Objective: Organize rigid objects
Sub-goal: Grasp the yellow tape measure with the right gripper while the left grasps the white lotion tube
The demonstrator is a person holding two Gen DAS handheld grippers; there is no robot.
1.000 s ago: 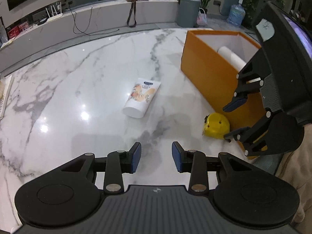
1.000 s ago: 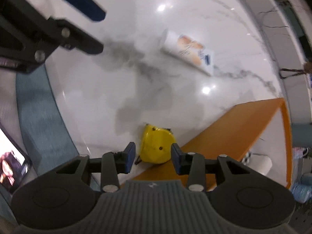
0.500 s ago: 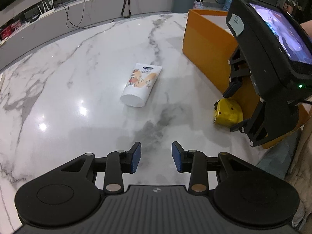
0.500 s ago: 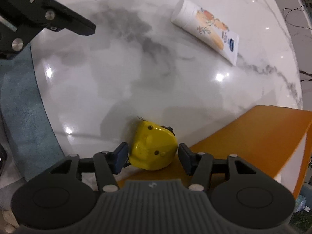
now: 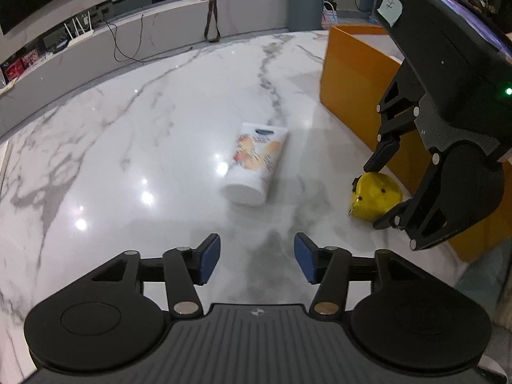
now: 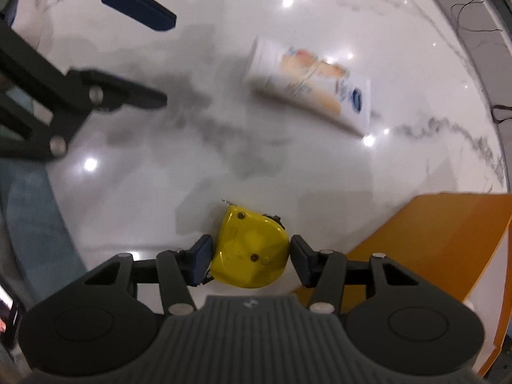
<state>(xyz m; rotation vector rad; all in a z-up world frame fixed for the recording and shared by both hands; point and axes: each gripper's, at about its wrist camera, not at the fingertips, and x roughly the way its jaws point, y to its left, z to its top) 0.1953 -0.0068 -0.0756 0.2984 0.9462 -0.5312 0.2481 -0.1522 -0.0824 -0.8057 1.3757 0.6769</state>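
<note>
A yellow tape measure (image 6: pixel 249 249) lies on the white marble table (image 5: pixel 128 147), right against the orange box (image 5: pixel 355 73). My right gripper (image 6: pixel 249 252) points straight down over it with its jaws closing. The blue pads (image 6: pixel 201 256) touch both of its sides. In the left wrist view the right gripper (image 5: pixel 372 196) straddles the tape measure (image 5: pixel 377 195). A white lotion tube (image 5: pixel 256 163) with orange print lies flat mid-table. My left gripper (image 5: pixel 256 262) hovers short of the tube, jaws opening and empty.
The orange box (image 6: pixel 432 240) stands open-topped at the table's right side. A grey bin (image 5: pixel 304 6), cables and small items sit on the ledge behind. The table's rounded edge and blue-grey floor (image 6: pixel 35 224) lie close to the tape measure.
My left jaws have spread much wider and the gripper has moved closer to the tube. My right gripper has sunk onto the tape measure, with its pads now against the sides.
</note>
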